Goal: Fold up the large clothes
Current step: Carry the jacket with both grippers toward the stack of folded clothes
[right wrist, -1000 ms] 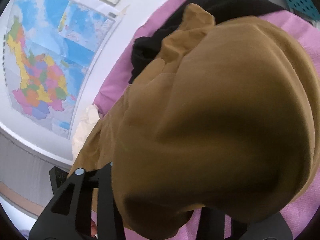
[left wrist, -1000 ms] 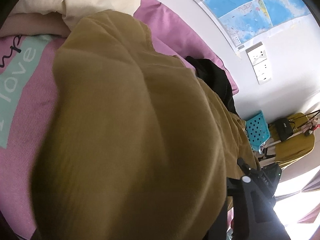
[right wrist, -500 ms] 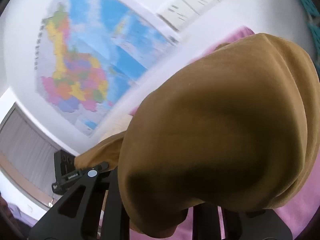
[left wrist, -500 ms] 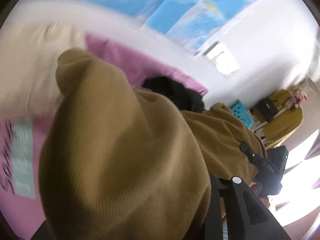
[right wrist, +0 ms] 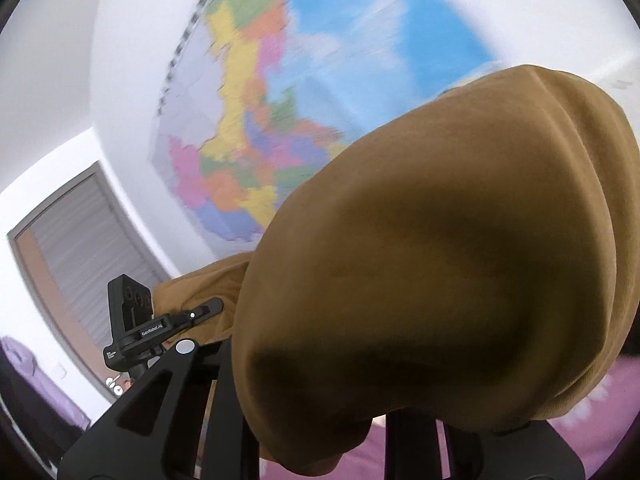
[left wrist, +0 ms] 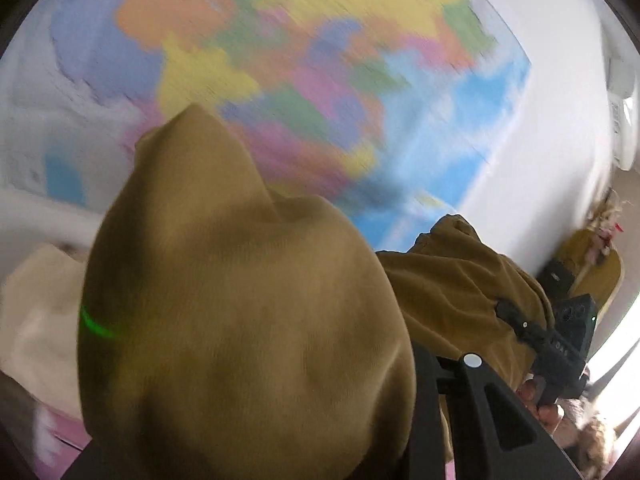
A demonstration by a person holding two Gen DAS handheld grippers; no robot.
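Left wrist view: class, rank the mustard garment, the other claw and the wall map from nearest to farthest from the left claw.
1. Mustard garment: bunched over the left claw, filling the lower left.
2. Other claw: lower right, gripping the same garment.
3. Wall map: on the wall behind, across the top.

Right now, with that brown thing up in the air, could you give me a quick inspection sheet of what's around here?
Surface: pink bed cover, only a strip showing low in each view.
Job's things: mustard-brown garment, bunched over both grippers and lifted in front of the wall.
Clutter: cream bedding at the left edge; blurred.
Grippers: left gripper and right gripper each have garment cloth between the fingers; fingertips hidden under the fabric.
Cables: nothing seen.
Surroundings: coloured wall map, white wall, grey-slatted window, yellow hanging bag.
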